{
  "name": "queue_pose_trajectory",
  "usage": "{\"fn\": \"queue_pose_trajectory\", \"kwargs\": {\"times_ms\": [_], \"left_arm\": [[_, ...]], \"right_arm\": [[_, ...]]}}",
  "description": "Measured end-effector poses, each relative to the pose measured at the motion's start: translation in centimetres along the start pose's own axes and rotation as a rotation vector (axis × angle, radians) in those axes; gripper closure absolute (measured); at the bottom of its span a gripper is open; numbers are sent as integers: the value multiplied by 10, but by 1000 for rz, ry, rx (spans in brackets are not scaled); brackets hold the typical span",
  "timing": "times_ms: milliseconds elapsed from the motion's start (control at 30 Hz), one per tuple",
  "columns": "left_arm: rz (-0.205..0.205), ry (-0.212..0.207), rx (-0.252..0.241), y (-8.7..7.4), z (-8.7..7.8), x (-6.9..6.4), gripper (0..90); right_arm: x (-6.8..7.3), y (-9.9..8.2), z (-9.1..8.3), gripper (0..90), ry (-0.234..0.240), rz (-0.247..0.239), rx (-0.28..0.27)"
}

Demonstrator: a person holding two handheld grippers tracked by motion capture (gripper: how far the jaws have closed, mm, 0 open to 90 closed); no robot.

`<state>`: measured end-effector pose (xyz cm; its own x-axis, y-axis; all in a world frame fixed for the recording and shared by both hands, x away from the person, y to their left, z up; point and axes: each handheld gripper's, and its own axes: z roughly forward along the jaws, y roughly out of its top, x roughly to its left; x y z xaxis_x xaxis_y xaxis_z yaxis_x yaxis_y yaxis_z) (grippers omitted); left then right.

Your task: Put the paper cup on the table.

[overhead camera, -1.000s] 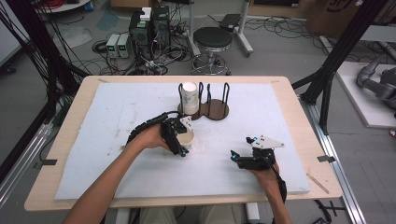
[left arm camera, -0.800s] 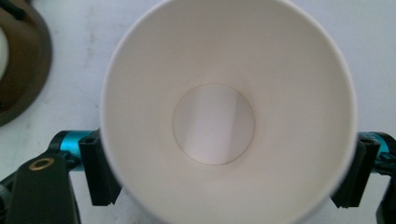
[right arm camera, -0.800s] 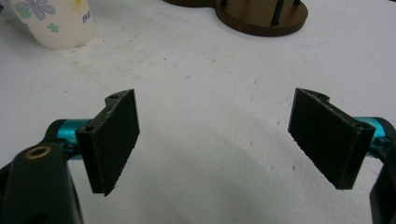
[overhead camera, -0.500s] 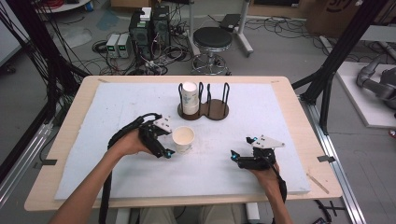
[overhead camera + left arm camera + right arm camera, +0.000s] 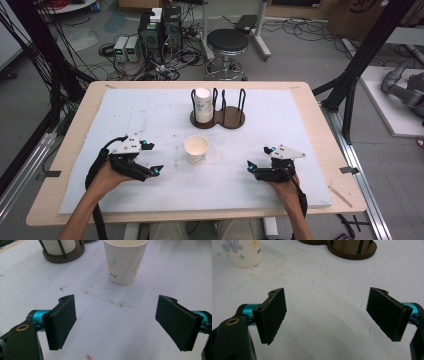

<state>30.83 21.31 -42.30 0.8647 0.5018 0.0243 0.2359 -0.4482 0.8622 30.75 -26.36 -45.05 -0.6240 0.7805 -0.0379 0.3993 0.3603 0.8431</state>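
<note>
Left gripper point(image 5: 150, 158) jaws wide apart, nothing between them; the bare white table cover point(image 5: 150, 110) shows in the gap in the left gripper view. It sits well to the left of the paper cup point(image 5: 196, 149), clear of it, low over the cover, held by the left hand point(image 5: 107, 176).

Right gripper point(image 5: 261, 157) likewise wide and empty, well to the right of the cup, in the right hand point(image 5: 285, 186).

Paper cup stands upright, mouth up, empty as far as the high view shows, on the cover between the two grippers. Floral print on its wall point(image 5: 125, 262). It stands near the wooden cup rack point(image 5: 218, 119), on the person's side of it, not touching.

Rack: dark twin-round base with black wire posts. Its left bay holds a stack of cups point(image 5: 203, 104); right bay holds none.
</note>
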Motion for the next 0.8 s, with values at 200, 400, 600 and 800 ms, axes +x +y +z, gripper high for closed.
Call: {"fn": "queue_pose_trajectory", "kwargs": {"times_ms": [200,400,600,800], "left_arm": [[-67,111,-137,-22,-11,-4,163],[-118,196,-243,-40,-15,-4,162],[-123,253,-276,-52,-13,-4,164],[-141,261,-305,-57,-15,-3,163]], "right_arm": [[-1,0,0,168,4,3,-3],[0,-1,-2,168,4,2,-18],[-1,-1,-3,168,14,-1,-27],[-1,-2,-3,168,8,7,-30]]}}
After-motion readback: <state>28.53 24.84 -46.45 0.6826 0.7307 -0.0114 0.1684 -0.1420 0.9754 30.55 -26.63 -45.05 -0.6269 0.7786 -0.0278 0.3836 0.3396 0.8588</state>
